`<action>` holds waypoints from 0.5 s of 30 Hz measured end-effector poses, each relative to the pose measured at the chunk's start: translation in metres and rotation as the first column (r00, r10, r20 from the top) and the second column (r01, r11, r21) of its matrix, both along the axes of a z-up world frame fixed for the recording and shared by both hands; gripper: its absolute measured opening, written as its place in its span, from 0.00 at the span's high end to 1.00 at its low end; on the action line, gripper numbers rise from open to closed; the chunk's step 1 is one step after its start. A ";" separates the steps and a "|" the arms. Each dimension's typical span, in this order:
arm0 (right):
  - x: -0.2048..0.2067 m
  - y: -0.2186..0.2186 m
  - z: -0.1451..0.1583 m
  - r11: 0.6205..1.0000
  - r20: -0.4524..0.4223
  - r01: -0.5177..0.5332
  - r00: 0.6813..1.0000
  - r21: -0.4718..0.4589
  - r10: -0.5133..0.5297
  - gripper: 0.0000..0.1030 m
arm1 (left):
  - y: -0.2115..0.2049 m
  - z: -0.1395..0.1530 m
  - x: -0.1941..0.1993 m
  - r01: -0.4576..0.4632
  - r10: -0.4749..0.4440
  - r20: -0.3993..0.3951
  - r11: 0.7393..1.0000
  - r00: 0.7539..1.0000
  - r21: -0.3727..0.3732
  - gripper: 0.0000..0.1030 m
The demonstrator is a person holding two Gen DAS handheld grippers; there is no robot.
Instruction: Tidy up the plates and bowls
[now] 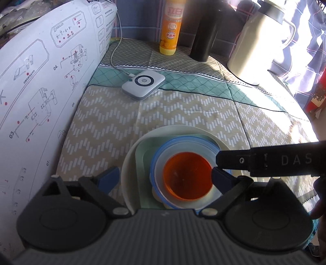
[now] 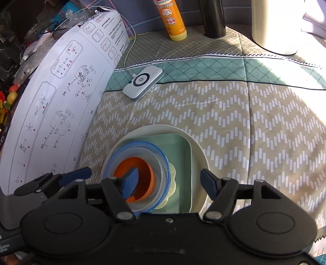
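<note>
The left gripper is held wide open over the stack, nothing pinched between its blue pads; the right gripper is likewise spread, one pad seen over the orange cup, though contact cannot be judged; nothing is gripped. The near edge of the stack is cut off by both gripper bodies. The cup is nested in a clear blue-rimmed bowl, set on a green square plate within a white round plate; a pale scalloped piece is half hidden beneath the bowl. Beyond, a white device with its cable is laid on the patterned cloth; a diagram sheet is propped at the left. Farthest, an orange bottle, a dark cylinder and a pale jug are cropped or glare-washed.
</note>
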State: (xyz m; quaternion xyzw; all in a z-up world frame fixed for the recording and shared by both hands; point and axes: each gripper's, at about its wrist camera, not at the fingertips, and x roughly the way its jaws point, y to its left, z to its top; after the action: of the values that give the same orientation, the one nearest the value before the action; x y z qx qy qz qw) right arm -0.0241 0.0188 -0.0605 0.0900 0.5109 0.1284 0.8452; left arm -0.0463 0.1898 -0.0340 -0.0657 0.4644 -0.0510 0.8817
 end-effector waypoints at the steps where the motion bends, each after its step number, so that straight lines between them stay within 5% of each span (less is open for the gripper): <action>1: -0.001 -0.004 0.002 1.000 0.008 0.011 1.000 0.007 -0.012 0.15 | 0.002 0.003 -0.002 -0.003 0.003 0.008 1.000 1.000 -0.011 0.01; 5: -0.009 -0.015 0.012 0.998 0.036 0.044 0.998 0.035 -0.045 0.01 | 0.006 0.012 -0.008 -0.017 0.018 0.040 0.999 0.999 -0.028 0.00; 15: -0.043 -0.038 0.040 0.998 0.138 0.063 0.988 0.031 -0.066 0.00 | 0.004 0.045 -0.039 -0.013 0.000 0.210 0.998 0.978 0.062 0.00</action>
State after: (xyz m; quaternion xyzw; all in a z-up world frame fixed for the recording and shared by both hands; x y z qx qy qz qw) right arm -0.0667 -0.0192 -0.0203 0.1084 0.4457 0.1136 0.8813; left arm -0.0849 0.1936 0.0108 -0.0337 0.3702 -0.0402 0.9275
